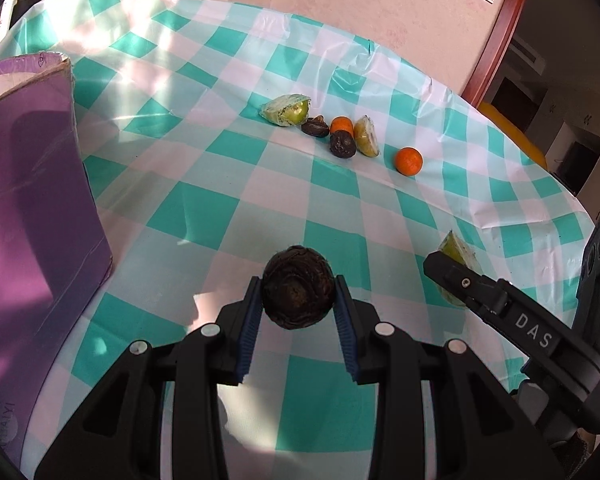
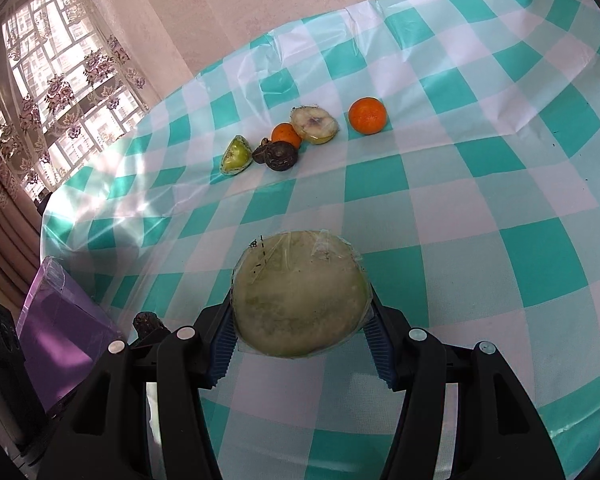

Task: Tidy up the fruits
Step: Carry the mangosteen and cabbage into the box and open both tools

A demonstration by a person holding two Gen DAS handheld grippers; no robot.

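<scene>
My left tongs (image 1: 298, 300) pinch a dark, rough round fruit (image 1: 298, 286) above the checked worktop (image 1: 204, 208), with the purple box (image 1: 32, 184) close on the left. My right tongs (image 2: 302, 322) clamp a plastic-wrapped pale green fruit half (image 2: 300, 296). Further out on the worktop, two oranges (image 2: 367, 115), two cut green pieces (image 2: 236, 156) and two more dark fruits (image 2: 281, 155) lie clustered.

Wrapped half fruit (image 2: 300, 300) (cut face up) between right hand-held gripper (image 2: 302, 340) pads, above checked tablecloth (image 2: 480, 208)
</scene>
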